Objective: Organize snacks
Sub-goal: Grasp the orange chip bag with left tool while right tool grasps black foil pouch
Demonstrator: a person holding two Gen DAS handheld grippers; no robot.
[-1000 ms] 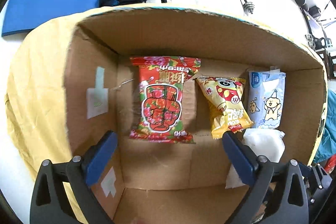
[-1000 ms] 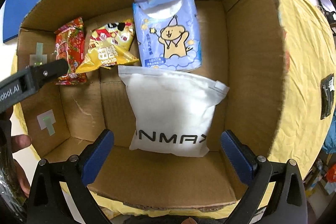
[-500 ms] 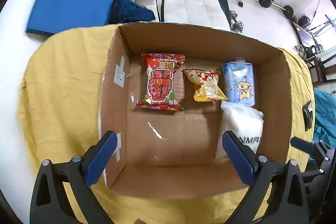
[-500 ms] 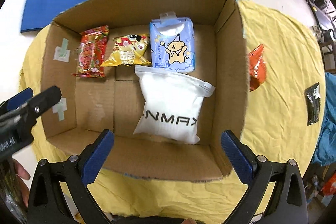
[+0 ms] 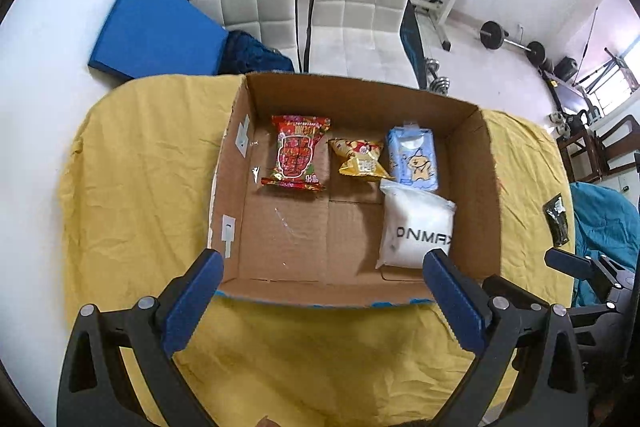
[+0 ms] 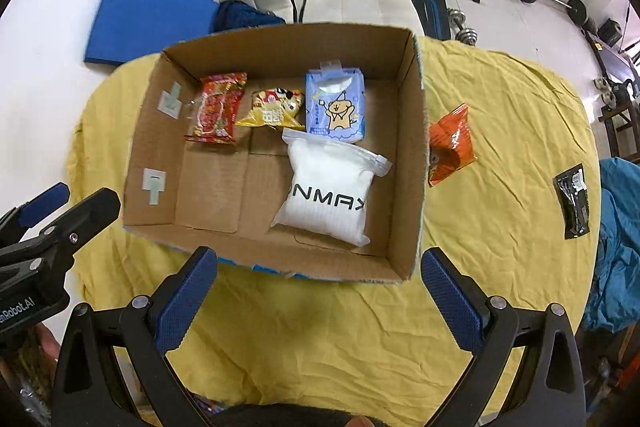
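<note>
Yellow cloth covers the counter, with padded chairs and gym equipment on the floor behind it. On the cloth stands an open cardboard box holding four packs: a red snack pack, a yellow snack pack and a blue bear-printed pack in a row along the far wall, with a white pouch lying nearer, touching the blue pack. Outside the box, an orange snack pack lies just beside the right wall, and a black sachet lies well apart near the cloth edge. The right gripper and the left gripper both hover near the front wall, jaws spread wide, grasping nothing. Risk, as a judgement: the orange pack sits close against the cardboard, so a descending finger could strike the wall and shift the box; thin foil may also slip from a shallow pinch. The box wall cuts off the orange pack's left edge, and printing on the black sachet is too small to read.
</note>
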